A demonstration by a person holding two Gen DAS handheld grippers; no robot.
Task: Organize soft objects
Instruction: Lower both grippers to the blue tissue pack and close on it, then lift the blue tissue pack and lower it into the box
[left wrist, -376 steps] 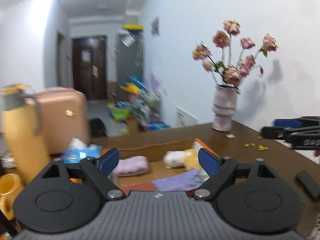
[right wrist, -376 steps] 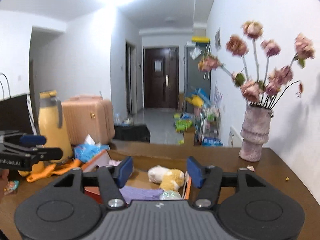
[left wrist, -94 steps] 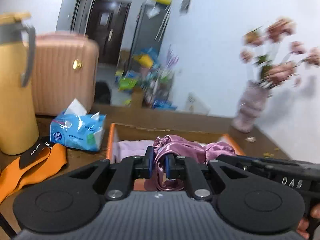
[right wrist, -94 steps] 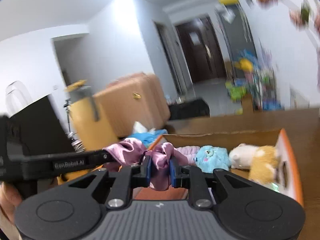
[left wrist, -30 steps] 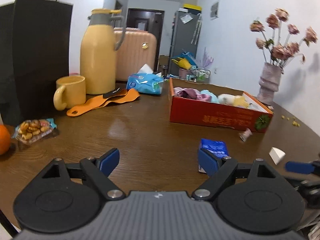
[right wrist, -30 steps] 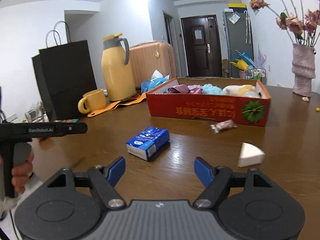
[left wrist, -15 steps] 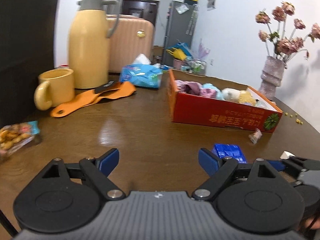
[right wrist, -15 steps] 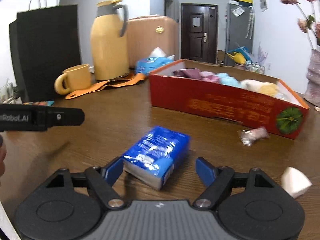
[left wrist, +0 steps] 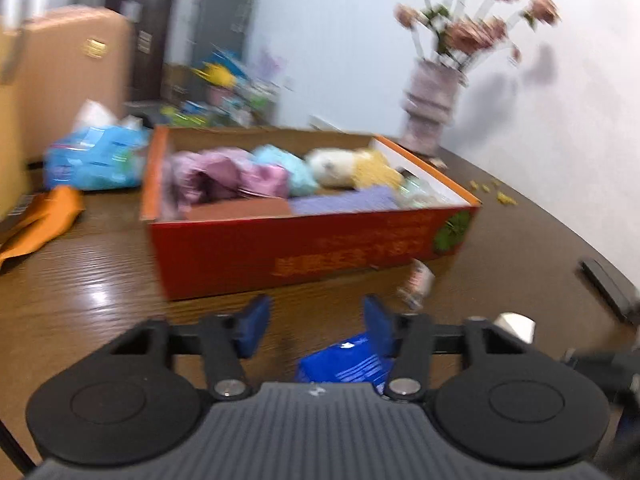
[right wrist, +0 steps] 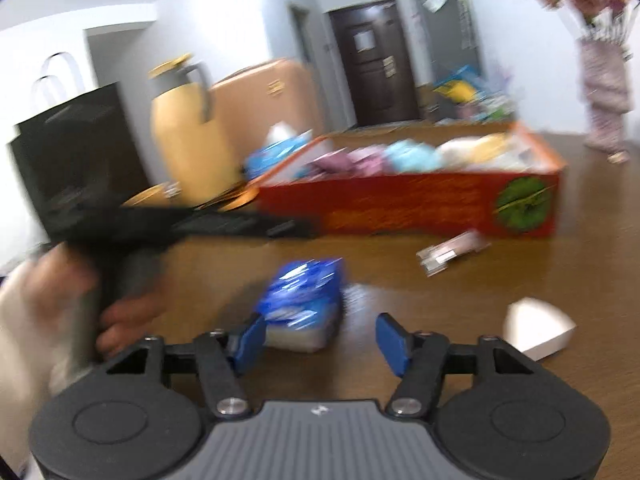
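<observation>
Brown wooden counter (right wrist: 520, 288) is carrying the blue tissue pack (right wrist: 304, 300) just ahead of the empty, closing right tool (right wrist: 320, 338) and beneath the empty, closing left tool (left wrist: 316, 320), so colliding tools risk knocking it aside.

White walls (right wrist: 224, 12) enclose the room, and a dark brown door (right wrist: 372, 68) stands at the far end beside a grey cabinet (right wrist: 448, 28). A peach suitcase (right wrist: 268, 92) (blurred) sits behind the glossy wooden desk (left wrist: 88, 292). Colourful clutter (left wrist: 224, 92) lines the floor.
</observation>
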